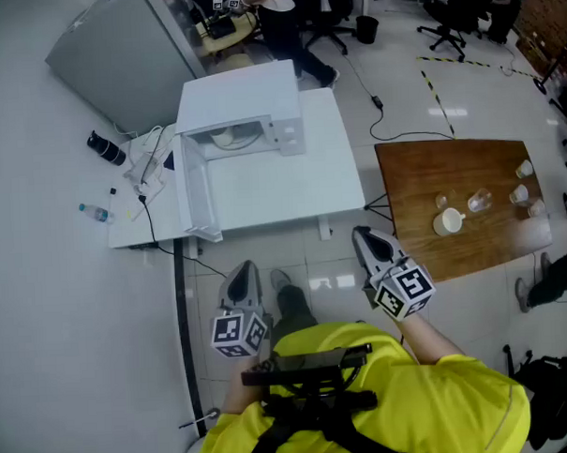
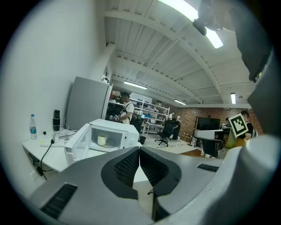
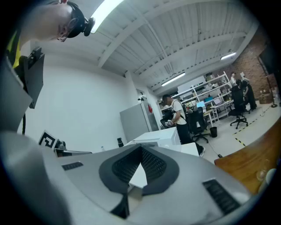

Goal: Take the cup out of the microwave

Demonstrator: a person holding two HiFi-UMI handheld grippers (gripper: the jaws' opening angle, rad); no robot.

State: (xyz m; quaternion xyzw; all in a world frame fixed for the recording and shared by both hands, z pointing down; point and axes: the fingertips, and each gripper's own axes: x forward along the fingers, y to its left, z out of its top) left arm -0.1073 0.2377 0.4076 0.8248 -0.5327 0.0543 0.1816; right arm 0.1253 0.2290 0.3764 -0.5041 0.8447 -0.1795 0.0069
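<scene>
The cup (image 2: 102, 139) stands in the open microwave (image 2: 115, 125) ahead, nearer the left hand-held gripper (image 2: 139, 153) than the right hand-held gripper (image 3: 141, 150), both pressed together.

Head view: high, steeply down on white table (image 1: 292, 197) and microwave (image 1: 245, 105), well ahead. Left gripper view: low, near level, faces microwave's open front. Right gripper view: low, same microwave, obliquely.

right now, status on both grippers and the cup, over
Left gripper shut, empty; right gripper shut, empty. Cup inside microwave, untouched. Door open, swung out left; nothing blocks the opening.
</scene>
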